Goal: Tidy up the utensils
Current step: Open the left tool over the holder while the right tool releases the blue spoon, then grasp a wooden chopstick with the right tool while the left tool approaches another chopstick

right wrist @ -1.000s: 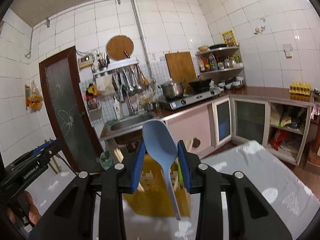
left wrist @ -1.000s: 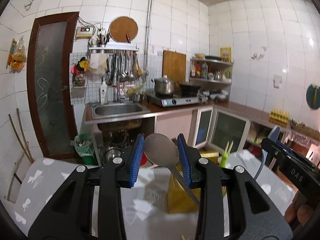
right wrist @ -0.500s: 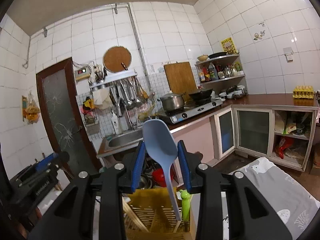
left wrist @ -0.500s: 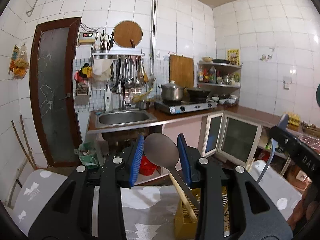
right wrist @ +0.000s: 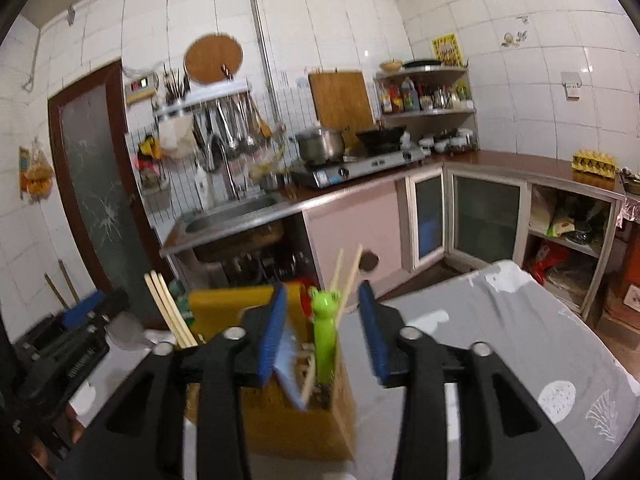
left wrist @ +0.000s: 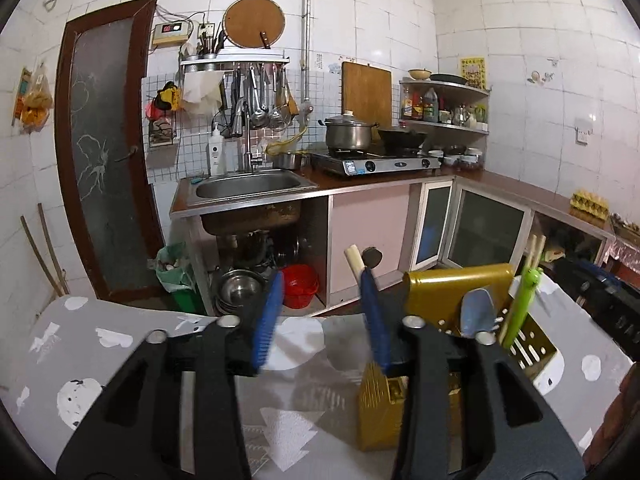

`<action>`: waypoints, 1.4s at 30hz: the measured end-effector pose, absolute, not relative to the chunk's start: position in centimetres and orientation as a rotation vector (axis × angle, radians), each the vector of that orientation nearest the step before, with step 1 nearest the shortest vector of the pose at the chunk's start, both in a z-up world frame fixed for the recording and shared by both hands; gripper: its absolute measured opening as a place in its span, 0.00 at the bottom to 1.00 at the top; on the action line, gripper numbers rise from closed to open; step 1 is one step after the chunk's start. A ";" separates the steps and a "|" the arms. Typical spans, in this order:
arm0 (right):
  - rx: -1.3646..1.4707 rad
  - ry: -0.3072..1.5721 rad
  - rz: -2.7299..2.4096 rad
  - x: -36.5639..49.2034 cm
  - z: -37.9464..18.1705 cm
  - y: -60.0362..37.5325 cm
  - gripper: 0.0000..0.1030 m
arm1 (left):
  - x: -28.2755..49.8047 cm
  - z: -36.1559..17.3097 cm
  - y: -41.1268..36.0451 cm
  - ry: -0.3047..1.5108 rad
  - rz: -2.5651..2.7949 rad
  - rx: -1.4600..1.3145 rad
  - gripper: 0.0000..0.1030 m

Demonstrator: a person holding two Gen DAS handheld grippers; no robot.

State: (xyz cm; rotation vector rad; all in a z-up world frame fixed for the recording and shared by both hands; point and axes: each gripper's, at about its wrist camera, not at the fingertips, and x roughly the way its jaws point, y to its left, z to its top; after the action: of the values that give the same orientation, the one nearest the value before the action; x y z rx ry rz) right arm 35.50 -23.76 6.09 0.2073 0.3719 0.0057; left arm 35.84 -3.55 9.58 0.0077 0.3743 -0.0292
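A yellow utensil holder [left wrist: 456, 292] stands on the grey patterned table [left wrist: 68, 344]. In the left wrist view it holds a blue spoon [left wrist: 476, 314], a green frog-topped utensil [left wrist: 522, 304] and chopsticks. My left gripper [left wrist: 320, 320] is open and empty, just left of the holder. In the right wrist view the holder [right wrist: 288, 416] sits right below my right gripper [right wrist: 322, 332], which is open and empty, with the blue spoon [right wrist: 286, 364], the green utensil [right wrist: 324, 332] and the chopsticks [right wrist: 168, 308] standing in it. A metal spoon's bowl [right wrist: 124, 332] shows left of the holder.
Beyond the table are a sink [left wrist: 248, 186], a stove with a pot [left wrist: 348, 134], cabinets and a door [left wrist: 104, 148]. Bowls and a red basket [left wrist: 300, 284] sit under the sink. The other gripper shows at each view's edge.
Both grippers opened. The left let go of the metal spoon and the right let go of the blue spoon, which now stands in the holder. Both views dropped lower toward the holder.
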 end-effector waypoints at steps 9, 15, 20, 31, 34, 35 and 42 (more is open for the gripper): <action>0.181 0.426 -0.040 31.7 6.0 -24.5 0.63 | 31.1 12.2 -0.4 0.395 -0.026 -0.026 0.81; 0.158 0.496 -0.039 28.8 3.6 -23.4 0.64 | 28.5 10.0 1.6 0.468 0.007 -0.013 0.92; 0.141 0.564 -0.032 26.7 0.6 -22.1 0.64 | 27.4 6.6 3.2 0.567 0.014 -0.024 0.94; 0.092 0.734 0.002 25.5 -4.8 -17.7 0.64 | 26.3 -1.2 6.6 0.780 0.058 0.002 0.95; 0.068 0.769 0.019 25.8 -5.5 -16.1 0.64 | 26.1 -2.2 7.9 0.807 0.076 -0.008 0.95; 0.059 0.786 0.031 26.0 -5.7 -15.5 0.64 | 26.0 -2.5 8.3 0.815 0.082 -0.015 0.95; -0.026 0.881 0.084 27.1 -7.3 -11.6 0.53 | 26.1 -3.7 9.7 0.864 0.099 -0.070 0.95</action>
State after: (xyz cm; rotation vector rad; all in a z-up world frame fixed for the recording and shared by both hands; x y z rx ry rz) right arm 27.06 -11.58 -7.26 -0.0263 0.8805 0.0835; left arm 26.13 9.68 -3.68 -0.0696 0.8640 0.0986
